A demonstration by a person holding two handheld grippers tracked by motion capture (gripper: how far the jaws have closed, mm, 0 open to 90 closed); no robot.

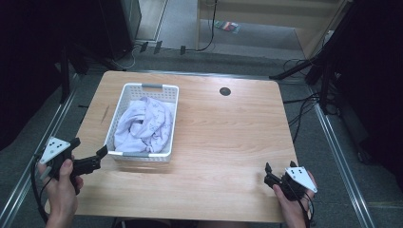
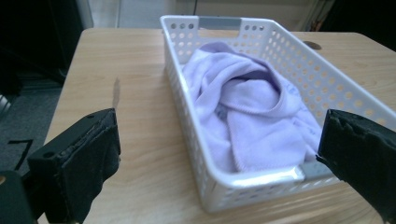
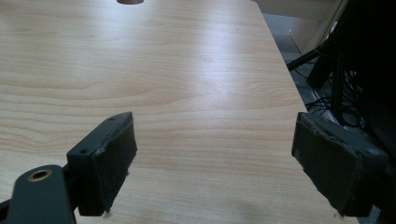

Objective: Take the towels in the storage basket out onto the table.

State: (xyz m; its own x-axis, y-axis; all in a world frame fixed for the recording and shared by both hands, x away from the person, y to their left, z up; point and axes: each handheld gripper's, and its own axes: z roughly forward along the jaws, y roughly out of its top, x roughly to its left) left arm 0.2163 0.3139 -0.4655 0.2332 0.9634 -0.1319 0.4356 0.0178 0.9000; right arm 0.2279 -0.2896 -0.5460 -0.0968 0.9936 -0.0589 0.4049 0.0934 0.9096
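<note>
A white perforated basket (image 1: pixel 167 121) stands on the left half of the wooden table (image 1: pixel 228 137), and a crumpled lavender cloth (image 1: pixel 142 126) lies inside it. My left gripper (image 1: pixel 89 148) is open just off the basket's near left corner, with nothing between its jaws. In the left gripper view the basket (image 2: pixel 261 179) and cloth (image 2: pixel 252 107) sit straight ahead between the spread jaws of the left gripper (image 2: pixel 219 128). My right gripper (image 1: pixel 267 173) is open and empty near the table's front right edge. In the right gripper view the right gripper (image 3: pixel 212 126) looks over bare tabletop (image 3: pixel 187 70).
A round cable hole (image 1: pixel 225 91) sits at the table's far middle. A thin dark mark (image 1: pixel 104 114) lies left of the basket. Dark stands and cables (image 1: pixel 304 102) crowd the floor to the right, and a wooden shelf unit (image 1: pixel 266 19) stands behind the table.
</note>
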